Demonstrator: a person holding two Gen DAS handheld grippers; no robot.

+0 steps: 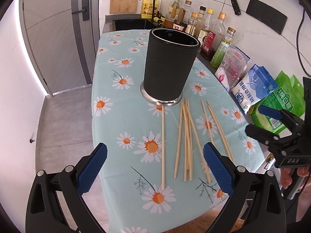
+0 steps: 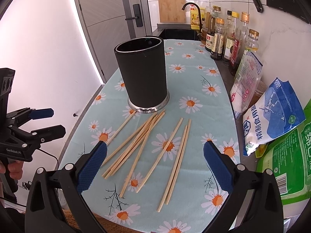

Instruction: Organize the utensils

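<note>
A tall black utensil holder [image 1: 169,66] [image 2: 142,77] with a steel base stands upright on the daisy tablecloth [image 1: 116,120] [image 2: 194,116], and looks empty inside. Several wooden chopsticks [image 1: 186,141] [image 2: 140,143] lie loose on the cloth in front of it; one lone chopstick [image 1: 162,147] lies apart on the left. My left gripper [image 1: 155,167] hovers open above the near ends of the chopsticks, holding nothing. My right gripper [image 2: 155,165] is open too, above the scattered sticks. Each gripper shows at the edge of the other's view [image 1: 260,120] [image 2: 48,121].
Sauce and oil bottles [image 1: 206,29] [image 2: 231,36] line the wall at the right. Bags of salt and sugar [image 1: 252,85] [image 2: 272,116] lean there, close to the cloth's right edge. A sink [image 1: 132,24] lies behind the holder. The counter's left edge drops to the floor [image 1: 64,120].
</note>
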